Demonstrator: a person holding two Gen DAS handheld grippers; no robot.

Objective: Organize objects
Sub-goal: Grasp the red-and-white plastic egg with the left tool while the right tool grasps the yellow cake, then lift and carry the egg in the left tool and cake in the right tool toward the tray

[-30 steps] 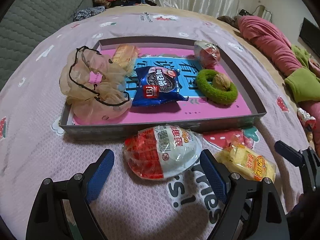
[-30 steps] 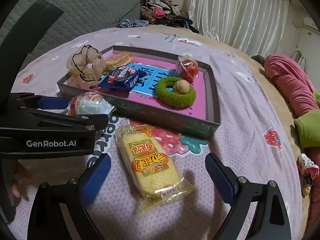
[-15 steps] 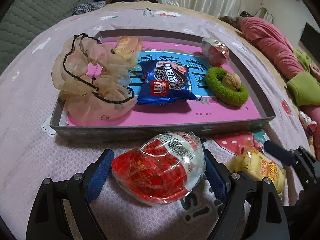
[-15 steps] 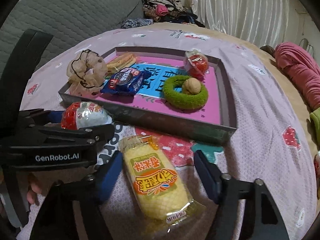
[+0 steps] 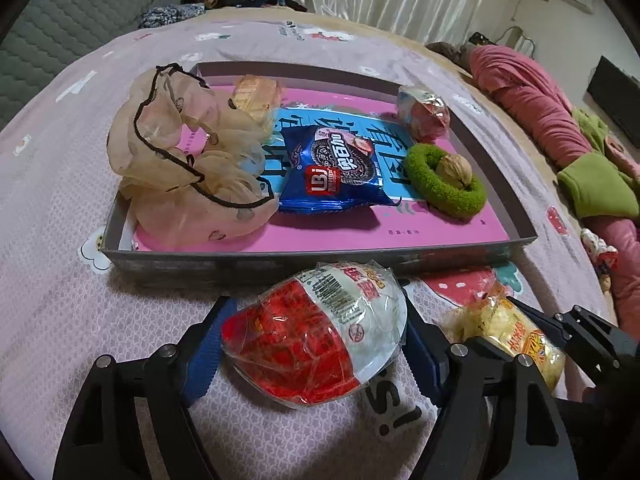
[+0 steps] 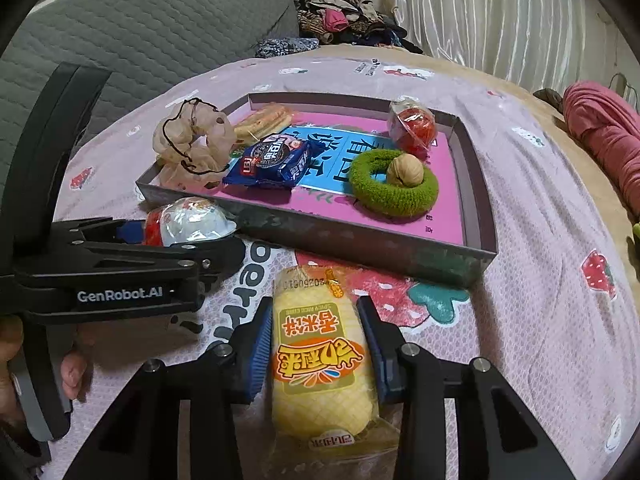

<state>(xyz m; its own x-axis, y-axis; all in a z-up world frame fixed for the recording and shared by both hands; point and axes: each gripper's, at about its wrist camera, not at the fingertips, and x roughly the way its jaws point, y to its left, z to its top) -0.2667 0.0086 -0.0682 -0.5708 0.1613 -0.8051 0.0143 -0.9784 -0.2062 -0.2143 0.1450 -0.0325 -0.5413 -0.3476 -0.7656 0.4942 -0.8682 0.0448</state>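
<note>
On a bed covered by a pink strawberry-print sheet (image 6: pixel 552 320), two grippers work just in front of a shallow grey tray (image 5: pixel 360 258). Fingers of the left gripper (image 5: pixel 314 344) are closing around a red-and-white wrapped snack (image 5: pixel 316 332), touching both its sides. Fingers of the right gripper (image 6: pixel 318 344) are closing against a yellow rice-cake packet (image 6: pixel 320 360). Inside the tray lie a blue cookie packet (image 5: pixel 336 168), a beige scrunchie (image 5: pixel 188 160) and a green scrunchie (image 5: pixel 448 188) ringing a walnut (image 5: pixel 454 170).

This is a bedroom in a home: everything lies on a bed covered with a pink strawberry-print sheet (image 6: pixel 540 240), backed by a grey quilted headboard (image 6: pixel 140 36). Heaped clothes (image 6: pixel 344 20) sit at the far corner, pale pleated curtains (image 6: pixel 500 12) hang behind, and a rolled pink blanket (image 5: pixel 532 108) lies alongside.
</note>
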